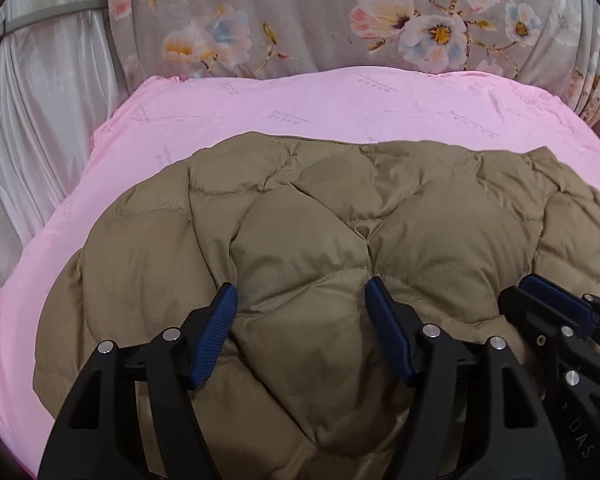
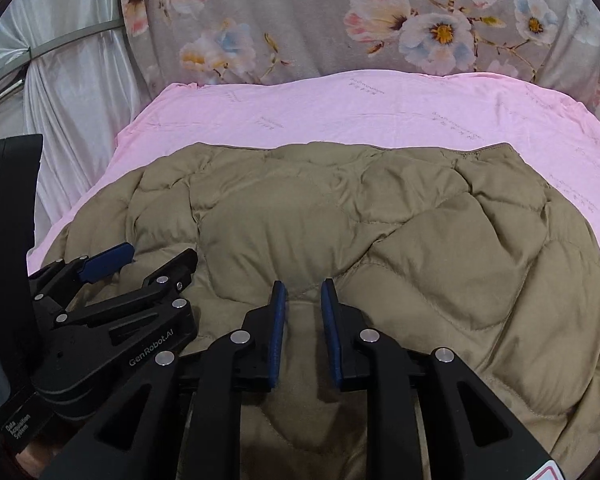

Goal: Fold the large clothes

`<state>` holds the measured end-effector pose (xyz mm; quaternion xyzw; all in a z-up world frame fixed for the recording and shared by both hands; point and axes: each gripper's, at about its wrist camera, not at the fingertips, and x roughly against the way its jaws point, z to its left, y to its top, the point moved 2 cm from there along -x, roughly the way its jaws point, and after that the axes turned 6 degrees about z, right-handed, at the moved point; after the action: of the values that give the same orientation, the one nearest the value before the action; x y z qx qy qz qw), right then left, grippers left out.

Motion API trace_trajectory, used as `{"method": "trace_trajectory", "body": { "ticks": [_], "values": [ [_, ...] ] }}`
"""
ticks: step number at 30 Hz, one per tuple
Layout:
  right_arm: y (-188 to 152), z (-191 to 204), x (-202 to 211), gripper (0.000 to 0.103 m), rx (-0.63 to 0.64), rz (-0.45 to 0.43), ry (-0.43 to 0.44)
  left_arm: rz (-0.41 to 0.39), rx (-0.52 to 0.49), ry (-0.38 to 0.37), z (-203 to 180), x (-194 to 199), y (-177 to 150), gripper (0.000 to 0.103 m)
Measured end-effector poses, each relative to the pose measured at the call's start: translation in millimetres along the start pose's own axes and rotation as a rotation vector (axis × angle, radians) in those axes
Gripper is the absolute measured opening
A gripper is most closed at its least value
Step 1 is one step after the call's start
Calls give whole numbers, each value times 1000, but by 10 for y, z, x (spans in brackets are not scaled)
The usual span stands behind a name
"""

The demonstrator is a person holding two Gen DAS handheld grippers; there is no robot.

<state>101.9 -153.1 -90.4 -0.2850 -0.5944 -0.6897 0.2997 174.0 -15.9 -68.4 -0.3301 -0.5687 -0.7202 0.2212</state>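
Observation:
A tan quilted puffer jacket (image 1: 320, 220) lies spread on a pink sheet (image 1: 300, 108); it also shows in the right wrist view (image 2: 380, 220). My left gripper (image 1: 302, 296) is wide open, with the fingers pressed down on the jacket's near part and a puffed panel between them. My right gripper (image 2: 303, 294) is open with a narrow gap, low over the jacket's near edge, with fabric showing in the gap. The right gripper (image 1: 556, 304) shows at the right in the left wrist view. The left gripper (image 2: 156, 260) shows at the left in the right wrist view.
A grey floral fabric (image 1: 340, 16) rises behind the pink sheet (image 2: 340, 108). White satin drapes (image 1: 48, 120) hang at the left, and appear in the right view (image 2: 80, 100). The pink sheet's left edge drops off beside the drapes.

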Motion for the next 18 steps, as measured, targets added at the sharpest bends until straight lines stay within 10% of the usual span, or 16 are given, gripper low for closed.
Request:
{"method": "trace_trajectory", "body": {
  "ticks": [18],
  "values": [
    [-45,67,-131,20,13,29,-47,21,-24,54,-116,-108,-30,65]
  ]
}}
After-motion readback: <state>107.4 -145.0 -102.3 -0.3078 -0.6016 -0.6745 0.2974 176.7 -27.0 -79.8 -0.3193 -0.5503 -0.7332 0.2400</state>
